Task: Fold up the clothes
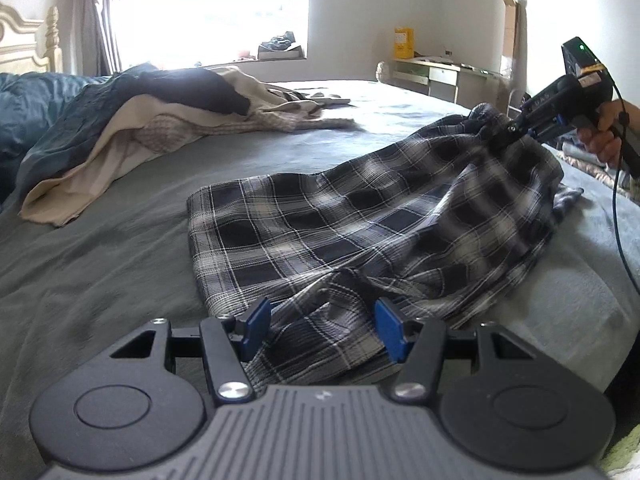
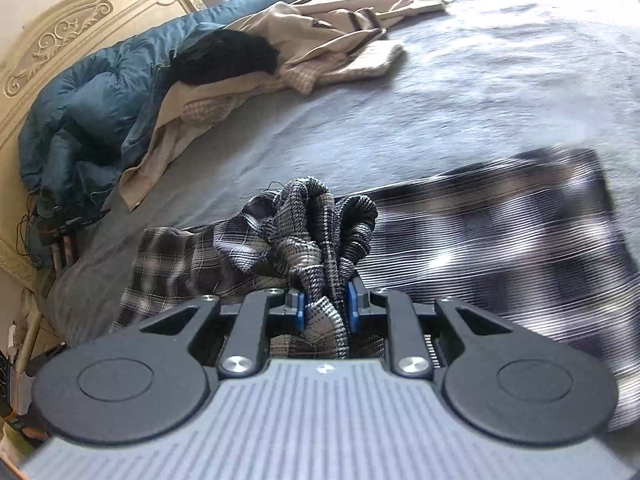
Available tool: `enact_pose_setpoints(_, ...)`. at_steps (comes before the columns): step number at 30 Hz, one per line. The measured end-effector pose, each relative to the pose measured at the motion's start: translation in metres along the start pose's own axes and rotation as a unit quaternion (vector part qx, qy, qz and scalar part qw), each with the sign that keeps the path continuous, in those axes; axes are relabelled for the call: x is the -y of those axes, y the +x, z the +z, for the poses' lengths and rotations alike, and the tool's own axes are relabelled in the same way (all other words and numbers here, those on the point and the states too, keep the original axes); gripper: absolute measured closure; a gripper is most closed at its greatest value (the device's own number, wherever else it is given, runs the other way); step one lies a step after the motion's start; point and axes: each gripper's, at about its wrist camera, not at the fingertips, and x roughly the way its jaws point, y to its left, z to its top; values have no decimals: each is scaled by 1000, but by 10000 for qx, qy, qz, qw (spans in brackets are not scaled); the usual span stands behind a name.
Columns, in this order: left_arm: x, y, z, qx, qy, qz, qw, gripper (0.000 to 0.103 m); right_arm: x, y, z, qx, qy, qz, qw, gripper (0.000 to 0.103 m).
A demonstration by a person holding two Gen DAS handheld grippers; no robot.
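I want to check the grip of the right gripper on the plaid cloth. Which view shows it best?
The right wrist view: the plaid cloth is bunched between the right gripper's blue pads. The left wrist view shows it only from afar, lifting one end.

A big bed (image 1: 120,248) with a grey sheet fills most of the room. At its head stands a cream headboard (image 2: 60,40) with carved swirls. A puffy blue quilt (image 2: 80,104) is bunched up next to the headboard. Beside the quilt lies a heap of tan and black cloth (image 1: 160,120). A bright window (image 1: 208,8) shines behind the bed, with a curtain (image 1: 96,20) hanging at its side. Some small things sit on the sill (image 1: 280,50). Against the far wall is a low desk (image 1: 432,76), and a yellow box (image 1: 403,42) stands on it.
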Motion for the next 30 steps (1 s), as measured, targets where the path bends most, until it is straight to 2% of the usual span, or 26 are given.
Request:
enact_pose_setpoints(13, 38, 25, 19, -152, 309, 44, 9994, 44, 67, -31, 10, 135, 107, -34, 9998, 86)
enact_pose_setpoints(30, 59, 52, 36, -306, 673, 77, 9972, 44, 134, -42, 12, 180, 415, -63, 9990, 86)
